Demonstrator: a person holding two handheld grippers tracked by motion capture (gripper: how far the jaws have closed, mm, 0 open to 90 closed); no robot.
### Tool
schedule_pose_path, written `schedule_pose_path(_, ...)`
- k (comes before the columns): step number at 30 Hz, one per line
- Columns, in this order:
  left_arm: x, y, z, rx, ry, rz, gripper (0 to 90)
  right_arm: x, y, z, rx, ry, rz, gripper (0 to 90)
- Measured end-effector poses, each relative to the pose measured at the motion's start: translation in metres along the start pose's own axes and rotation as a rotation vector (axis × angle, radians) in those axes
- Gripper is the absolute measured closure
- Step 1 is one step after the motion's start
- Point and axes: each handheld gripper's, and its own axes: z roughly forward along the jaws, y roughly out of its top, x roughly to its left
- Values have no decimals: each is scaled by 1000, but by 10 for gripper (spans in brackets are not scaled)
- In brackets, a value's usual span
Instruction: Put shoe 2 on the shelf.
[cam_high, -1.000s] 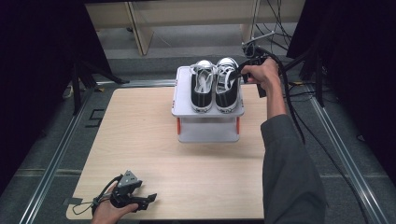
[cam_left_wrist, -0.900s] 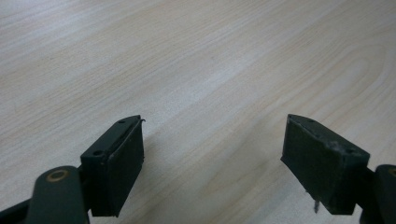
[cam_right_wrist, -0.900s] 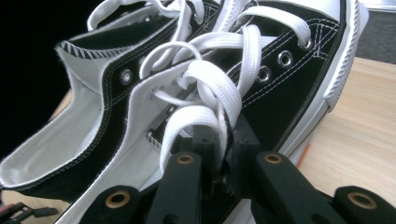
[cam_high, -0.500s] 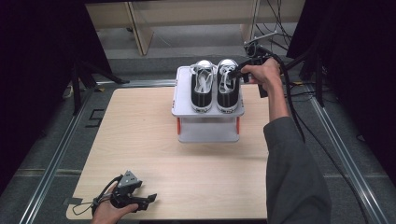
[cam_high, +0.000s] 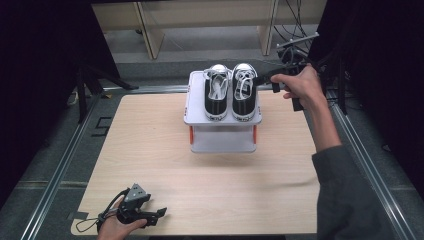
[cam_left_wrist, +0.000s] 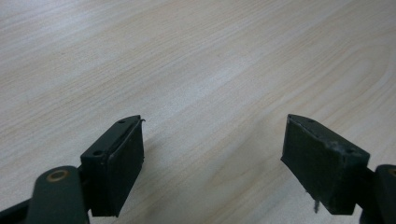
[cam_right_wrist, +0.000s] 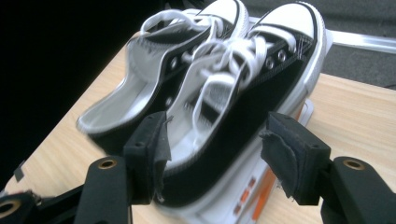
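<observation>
A pair of black-and-white sneakers stands side by side on a small white rack (cam_high: 222, 142) at the far middle of the table, the left shoe (cam_high: 216, 92) beside the right shoe (cam_high: 243, 92). My right gripper (cam_high: 261, 77) is held at the right shoe's outer side, level with its laces. In the right gripper view my right gripper (cam_right_wrist: 215, 158) is open, and the right shoe's black side (cam_right_wrist: 243, 121) shows across the gap between the jaws, with the left shoe (cam_right_wrist: 140, 93) behind it. My left gripper (cam_high: 159, 214) rests open near the table's front left edge, and the left gripper (cam_left_wrist: 212, 158) holds nothing over bare wood.
The rack has orange side pieces (cam_high: 190, 134) and a lower shelf (cam_high: 222, 147). Light wooden table (cam_high: 150, 150) spreads wide around it. Metal rails (cam_high: 60, 165) run along both sides, and cables (cam_high: 300, 45) hang behind the right hand.
My right hand and forearm have shifted slightly to the right beside the right shoe. The shoes, the rack and the left gripper have stayed where they were.
</observation>
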Motion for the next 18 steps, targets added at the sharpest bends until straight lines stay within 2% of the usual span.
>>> schedule_pose_path(2, 0, 0, 0, 1, 1, 3, 202, 1, -12, -7, -8, 4, -11, 399)
schedule_pose_path(4, 0, 0, 0, -1, 4, 8, 202, 0, -27, -16, 9, 12, -34, 395)
schedule_pose_path(9, 0, 0, 0, 1, 8, 11, 202, -4, -56, -27, 4, 35, -38, 385)
schedule_pose_path(15, 0, 0, 0, 4, 6, -1, 202, -6, -90, -35, -5, 56, -60, 367)
schedule_pose_path(18, 0, 0, 0, 4, 5, -1, 202, -7, -111, -35, -8, 46, -66, 353)
